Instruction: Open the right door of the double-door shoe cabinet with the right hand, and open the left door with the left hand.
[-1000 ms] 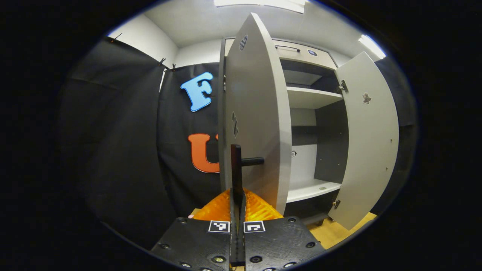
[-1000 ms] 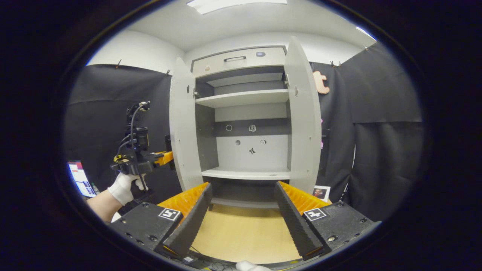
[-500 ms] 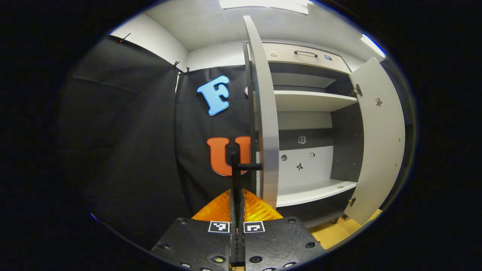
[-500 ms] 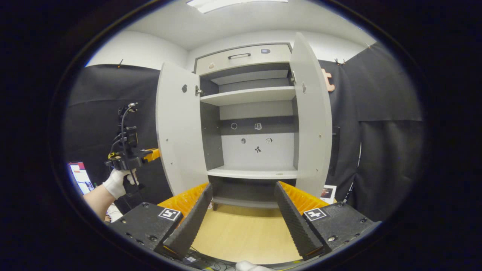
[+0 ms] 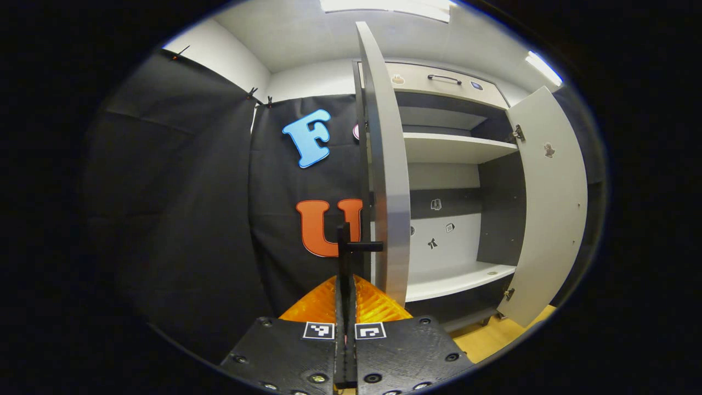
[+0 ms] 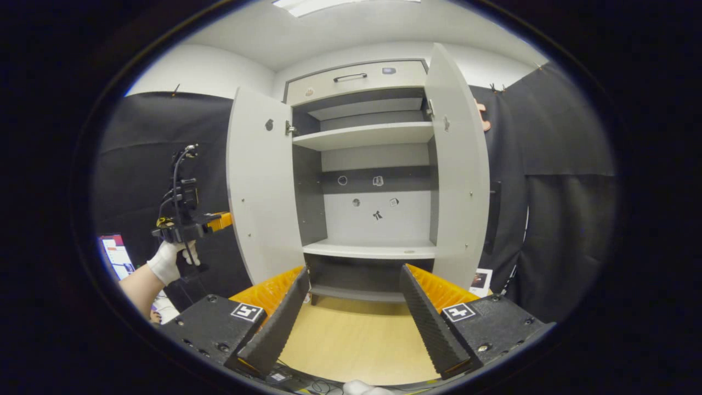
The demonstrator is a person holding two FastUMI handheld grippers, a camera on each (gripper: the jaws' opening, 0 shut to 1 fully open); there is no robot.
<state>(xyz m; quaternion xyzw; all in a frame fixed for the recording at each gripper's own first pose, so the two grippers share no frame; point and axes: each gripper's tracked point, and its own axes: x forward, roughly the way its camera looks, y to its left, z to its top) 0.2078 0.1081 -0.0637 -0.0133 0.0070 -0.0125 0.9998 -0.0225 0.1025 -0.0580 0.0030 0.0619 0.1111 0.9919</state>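
In the left gripper view, the left gripper [image 5: 345, 258] has its jaws clamped on the handle [image 5: 359, 246] of the shoe cabinet's left door [image 5: 386, 181], swung fully outward. In the right gripper view, the right gripper [image 6: 354, 307] hangs before the shoe cabinet [image 6: 364, 164], jaws wide and empty, the right door [image 6: 460, 175] standing open; only letting go seems left.

Black cloth wall [image 6: 565, 219], wooden floor [image 6: 356, 345], ceiling lights [image 5: 384, 4], small screen [image 6: 114, 257]

I am holding my right gripper [image 6: 351, 307] with its fingers spread wide, pointing at the pale grey double-door shoe cabinet [image 6: 368, 159]. Both tall grey doors are standing open: the left door [image 6: 258, 181], the right door [image 6: 458, 170]. My white-gloved left hand [image 6: 167, 260] is gripping the left gripper [image 6: 189, 222] beside the left door.
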